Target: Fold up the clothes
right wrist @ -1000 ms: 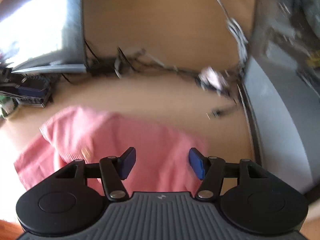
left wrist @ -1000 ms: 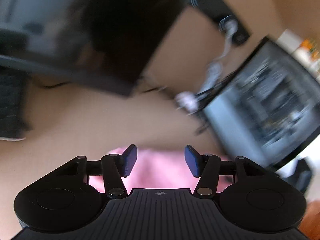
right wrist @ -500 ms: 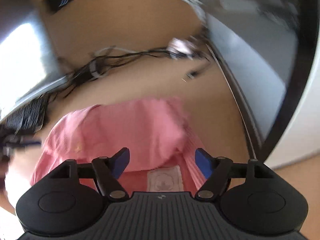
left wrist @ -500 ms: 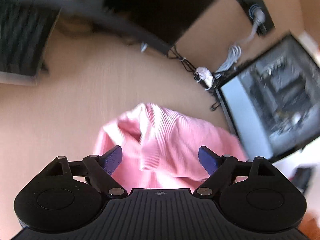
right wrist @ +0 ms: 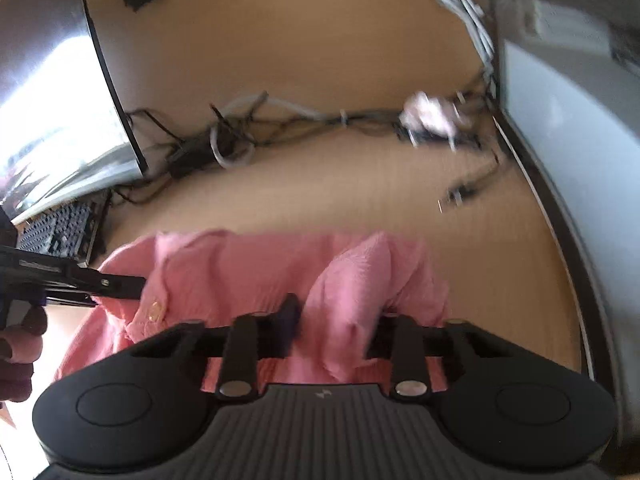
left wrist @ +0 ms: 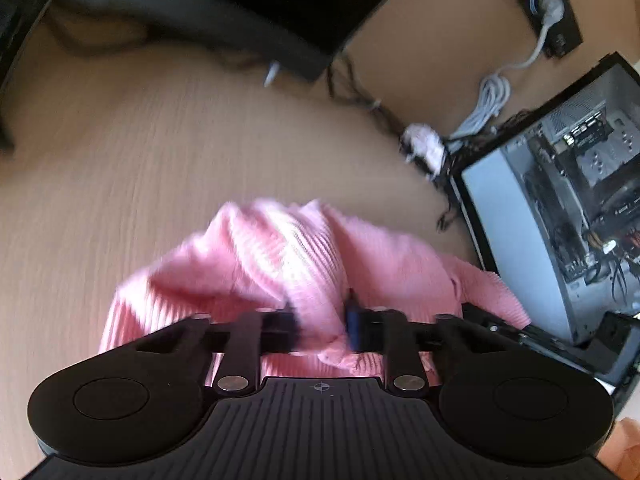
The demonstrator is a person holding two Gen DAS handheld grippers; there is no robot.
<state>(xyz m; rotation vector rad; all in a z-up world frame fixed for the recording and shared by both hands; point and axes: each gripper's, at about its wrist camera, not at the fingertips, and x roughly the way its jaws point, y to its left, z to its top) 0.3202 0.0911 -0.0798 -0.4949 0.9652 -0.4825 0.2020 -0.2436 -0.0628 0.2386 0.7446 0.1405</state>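
Lying rumpled on the worktop (left wrist: 120,160), the pink garment (left wrist: 304,256) runs crosswise between both grippers, left gripper (left wrist: 320,320) and right gripper (right wrist: 332,328) each closing fingers on a bunched fold.

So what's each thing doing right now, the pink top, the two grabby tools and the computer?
pink knitted top: crumpled on the desk, bunched up at both tools.
left tool: closing, top's fabric between its fingers.
right tool: closing, a fold of the top between its fingers.
computer case: side open, insides showing.
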